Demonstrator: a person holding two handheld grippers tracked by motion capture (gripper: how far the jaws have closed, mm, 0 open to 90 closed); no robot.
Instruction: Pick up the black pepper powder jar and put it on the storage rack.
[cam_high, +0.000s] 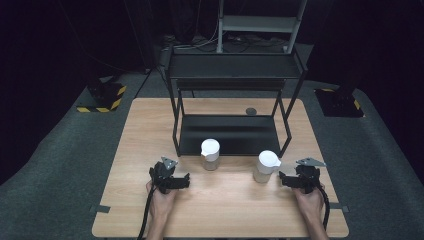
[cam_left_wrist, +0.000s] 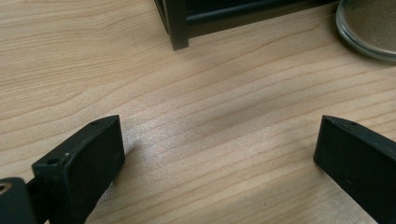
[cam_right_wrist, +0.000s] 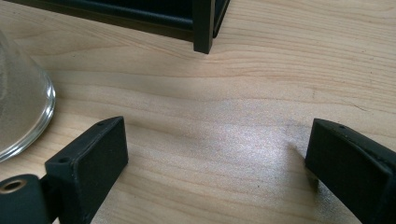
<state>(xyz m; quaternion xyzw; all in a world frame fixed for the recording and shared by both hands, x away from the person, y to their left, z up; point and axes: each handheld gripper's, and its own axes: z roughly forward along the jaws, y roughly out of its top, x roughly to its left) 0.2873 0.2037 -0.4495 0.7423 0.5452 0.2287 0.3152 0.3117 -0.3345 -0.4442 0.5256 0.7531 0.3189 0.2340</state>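
Two glass jars with white lids stand on the wooden table (cam_high: 225, 210), just in front of a black metal rack (cam_high: 230, 100). The left jar (cam_high: 210, 154) holds a pale, sandy content and shows at the top right of the left gripper view (cam_left_wrist: 369, 28). The right jar (cam_high: 266, 166) curves in at the left edge of the right gripper view (cam_right_wrist: 18, 107). My left gripper (cam_high: 171, 177) (cam_left_wrist: 217, 128) rests low over bare wood, open, left of the left jar. My right gripper (cam_high: 299, 179) (cam_right_wrist: 215, 126) is open beside the right jar, touching nothing.
The rack has a low shelf (cam_high: 227, 135) and a top shelf, with thin legs (cam_left_wrist: 177, 23) (cam_right_wrist: 203, 25) close ahead of each gripper. A small dark disc (cam_high: 251, 111) lies behind the rack. Grey carpet surrounds the table; bare wood lies between the grippers.
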